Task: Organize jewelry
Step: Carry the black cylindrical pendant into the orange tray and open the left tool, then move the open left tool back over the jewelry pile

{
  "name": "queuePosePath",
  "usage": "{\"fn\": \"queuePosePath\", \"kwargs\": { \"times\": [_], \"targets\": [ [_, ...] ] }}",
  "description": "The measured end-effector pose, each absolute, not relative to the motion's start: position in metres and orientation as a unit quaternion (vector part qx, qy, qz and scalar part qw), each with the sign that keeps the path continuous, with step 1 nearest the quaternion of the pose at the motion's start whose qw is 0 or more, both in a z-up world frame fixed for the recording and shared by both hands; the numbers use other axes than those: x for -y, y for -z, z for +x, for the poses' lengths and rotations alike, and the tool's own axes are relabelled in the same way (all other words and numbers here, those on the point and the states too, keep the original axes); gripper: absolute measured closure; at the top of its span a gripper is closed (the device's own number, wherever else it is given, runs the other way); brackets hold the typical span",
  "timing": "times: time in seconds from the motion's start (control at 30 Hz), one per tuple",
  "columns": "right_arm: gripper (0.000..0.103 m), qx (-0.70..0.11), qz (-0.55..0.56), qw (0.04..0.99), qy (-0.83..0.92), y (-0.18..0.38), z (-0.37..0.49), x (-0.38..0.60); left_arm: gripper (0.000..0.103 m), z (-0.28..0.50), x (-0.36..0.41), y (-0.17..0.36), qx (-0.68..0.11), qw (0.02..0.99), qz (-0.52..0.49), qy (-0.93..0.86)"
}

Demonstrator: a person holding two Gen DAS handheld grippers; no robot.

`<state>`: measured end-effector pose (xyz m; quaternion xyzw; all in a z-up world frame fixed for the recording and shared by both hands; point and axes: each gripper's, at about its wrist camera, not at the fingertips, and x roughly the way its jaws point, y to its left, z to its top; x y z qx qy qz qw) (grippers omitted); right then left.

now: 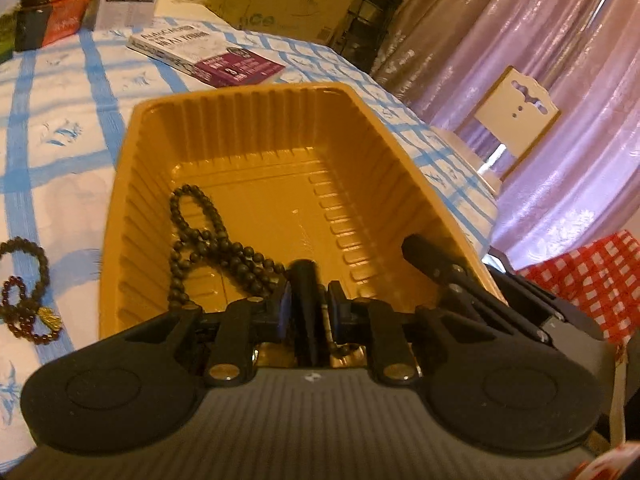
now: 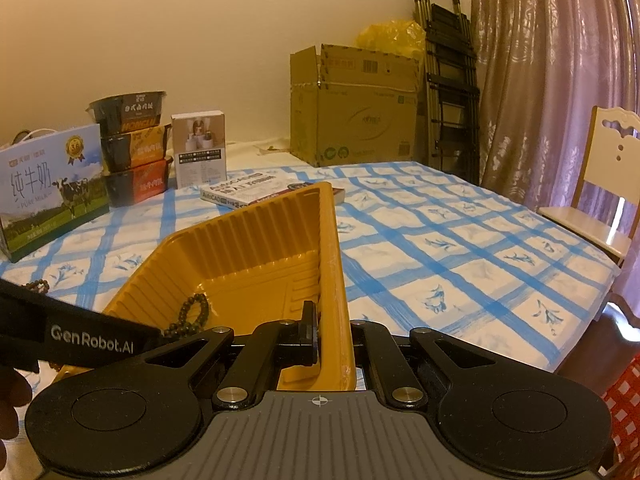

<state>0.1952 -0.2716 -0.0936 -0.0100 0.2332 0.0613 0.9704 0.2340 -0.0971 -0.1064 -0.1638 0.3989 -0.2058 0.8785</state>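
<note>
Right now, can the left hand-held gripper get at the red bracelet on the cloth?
Probably not yet: the left hand-held gripper is shut on the black necklace inside the tray, and the red bracelet lies outside its left wall.

Bead strand [image 1: 208,240] in tray [image 1: 360,120], left part; book [image 1: 208,54] behind tray; bracelets [image 1: 24,292] on tablecloth [image 1: 52,128], left of tray.
</note>
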Motion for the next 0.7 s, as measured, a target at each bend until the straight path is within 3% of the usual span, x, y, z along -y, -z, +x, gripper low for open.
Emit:
{"fn": "queuePosePath", "kwargs": {
  "times": [0.37, 0.7],
  "targets": [
    [0.099, -0.234, -0.01, 0.97, -0.061, 0.092, 0.196, 0.27, 0.081, 0.222, 0.075, 0.081, -0.369, 0.891, -0.183, 0.191],
    [0.099, -0.234, -0.011, 0.97, -0.061, 0.091, 0.195, 0.271, 0.074, 0.186, 0.004, 0.066, -0.349, 0.916, -0.17, 0.102]
  ]
}}
